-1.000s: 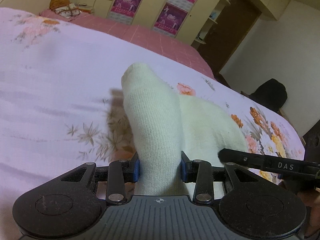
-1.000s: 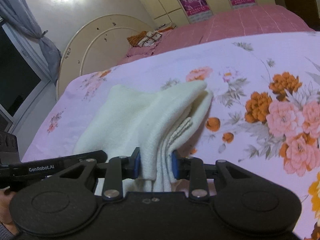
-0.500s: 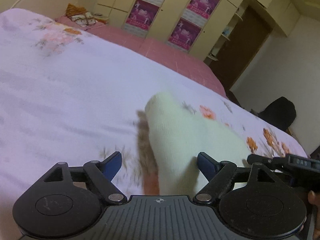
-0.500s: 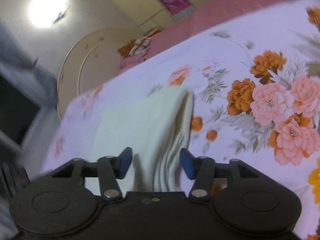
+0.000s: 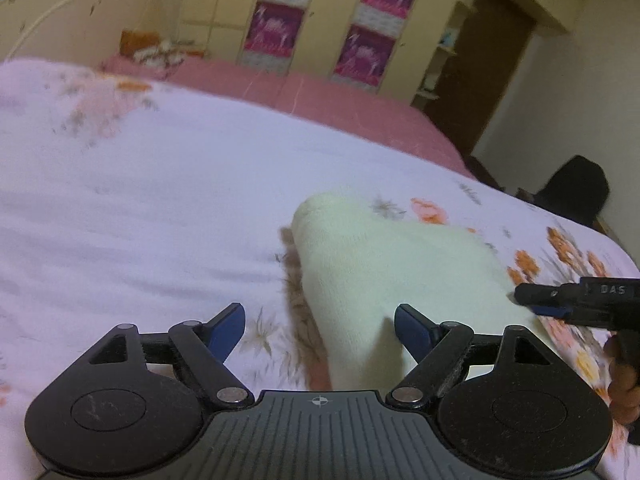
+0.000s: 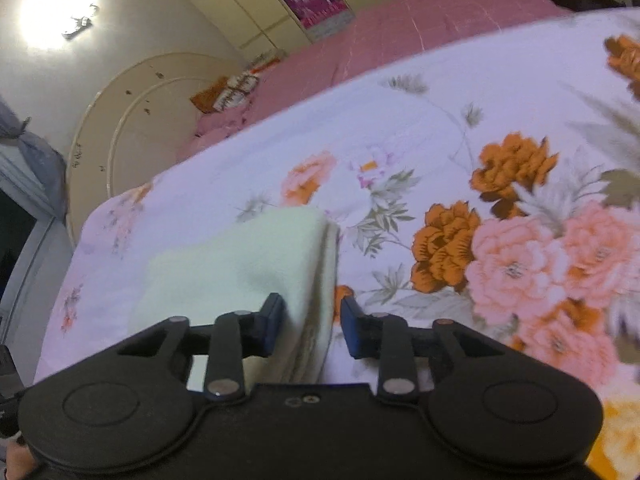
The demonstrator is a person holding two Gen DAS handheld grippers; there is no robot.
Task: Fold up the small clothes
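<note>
On the bed, through the left wrist view, I see my left tool released, its blue pads spread wide; its jaws have just been opening. The pale cream garment lies folded on the floral bedspread, its near end reaching into the gap, closer to the right-hand pad than to the other, and neither pad presses on it. At the far right edge of this view the tip of my right tool sits at the garment's side, with part of a hand below it. A pink quilt covers the far half of the bed, and a wardrobe with purple posters stands behind it.

From the right wrist view, my right tool has just been narrowing its jaws around the garment's layered edge. The stacked folds run between the two pads; the left pad meets the cloth, while a slim gap shows beside the right one, so I read this tool as loose rather than clenched. The cream piece lies flat on the bedspread, beside the orange and pink flower print. A rounded headboard stands at the bed's far end.
</note>
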